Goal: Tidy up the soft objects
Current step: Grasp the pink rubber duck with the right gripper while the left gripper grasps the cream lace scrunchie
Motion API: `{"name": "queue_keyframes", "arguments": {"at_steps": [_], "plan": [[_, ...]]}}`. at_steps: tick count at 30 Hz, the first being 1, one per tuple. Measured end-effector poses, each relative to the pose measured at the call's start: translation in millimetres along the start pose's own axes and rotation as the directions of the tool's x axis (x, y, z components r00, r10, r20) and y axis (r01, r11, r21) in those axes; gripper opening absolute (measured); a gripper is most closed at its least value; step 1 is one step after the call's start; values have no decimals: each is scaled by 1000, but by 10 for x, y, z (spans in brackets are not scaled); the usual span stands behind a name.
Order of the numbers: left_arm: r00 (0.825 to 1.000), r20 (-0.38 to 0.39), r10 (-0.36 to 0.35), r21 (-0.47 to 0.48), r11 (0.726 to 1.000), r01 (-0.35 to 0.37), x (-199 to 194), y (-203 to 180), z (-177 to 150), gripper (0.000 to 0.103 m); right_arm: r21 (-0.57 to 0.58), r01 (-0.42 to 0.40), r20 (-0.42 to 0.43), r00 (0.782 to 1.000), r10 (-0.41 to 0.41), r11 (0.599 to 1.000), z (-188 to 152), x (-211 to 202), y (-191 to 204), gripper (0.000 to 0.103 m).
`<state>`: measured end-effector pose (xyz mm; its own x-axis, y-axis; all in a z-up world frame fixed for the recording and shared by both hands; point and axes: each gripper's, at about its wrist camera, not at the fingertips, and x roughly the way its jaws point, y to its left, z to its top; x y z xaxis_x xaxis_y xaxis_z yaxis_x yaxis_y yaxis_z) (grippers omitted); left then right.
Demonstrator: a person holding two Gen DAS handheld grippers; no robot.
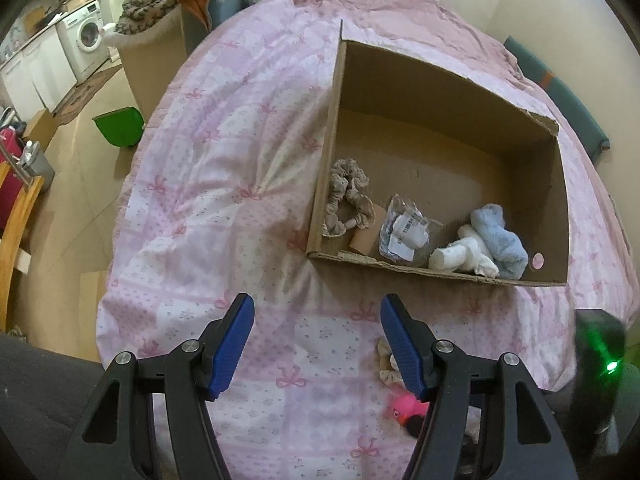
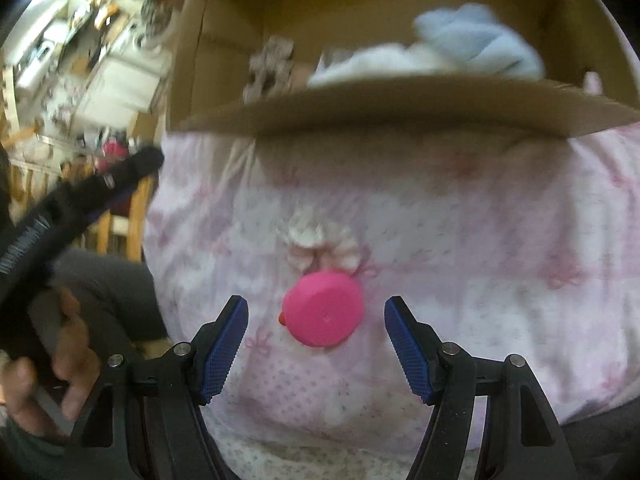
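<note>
An open cardboard box (image 1: 420, 76) lies on the pink patterned bedspread (image 1: 224, 184). In it are a beige scrunchie (image 1: 348, 200), a plastic packet (image 1: 404, 228), a white sock roll (image 1: 460, 256) and a light blue fluffy cloth (image 1: 500, 236). My left gripper (image 1: 316, 312) is open and empty over the bedspread in front of the box. My right gripper (image 2: 316, 312) is open, with a pink toy (image 2: 324, 308) lying between its fingers on the bedspread. A white scrunchie (image 2: 324, 240) lies just beyond the toy. Both also show in the left wrist view, pink toy (image 1: 404, 404) and scrunchie (image 1: 386, 364).
The box's front wall (image 2: 400, 108) stands just beyond the scrunchie. The left gripper's handle and the hand holding it (image 2: 60, 240) are at the left in the right wrist view. A green bin (image 1: 120, 126), wooden chair (image 1: 16, 220) and washing machine (image 1: 86, 36) stand left of the bed.
</note>
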<state>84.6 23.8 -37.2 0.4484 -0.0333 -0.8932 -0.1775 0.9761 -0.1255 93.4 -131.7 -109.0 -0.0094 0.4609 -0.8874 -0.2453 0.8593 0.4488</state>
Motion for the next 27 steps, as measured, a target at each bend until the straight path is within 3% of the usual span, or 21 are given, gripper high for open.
{"name": "queue_keyframes", "arguments": {"at_steps": [7,9,10,14,19,22,25,27], "plan": [[1000,-21,-2,0,1000,2,61,-10,3,63,-36,46,-47,998,-48,998,2,205,83,75],[1000,-31,-3,-5,1000,2,91,-13,3,63,-34,41,-49,998,-42,999,-13,193,75,67],[999,-35,-3,-7,1000,2,107,-13,0,63,-34,42,-55,998,-44,999,-22,200,60,56],[998,-56,-9,-8,1000,9,166,-28,-20,63,-21,23,-46,999,-24,1000,-45,95,-9,56],[991,-123,-54,23,998,57,316,-124,-106,63,78,14,60,998,-18,997,-57,-239,-262,56],[975,-193,-108,46,992,119,463,-286,-195,71,176,22,141,989,-47,984,-49,-444,-484,56],[951,-267,-155,90,978,185,635,-503,-290,71,259,10,192,979,-62,966,-45,-581,-679,56],[946,-283,-155,106,976,192,716,-594,-327,71,290,-1,212,975,-63,957,-49,-614,-741,56]]}}
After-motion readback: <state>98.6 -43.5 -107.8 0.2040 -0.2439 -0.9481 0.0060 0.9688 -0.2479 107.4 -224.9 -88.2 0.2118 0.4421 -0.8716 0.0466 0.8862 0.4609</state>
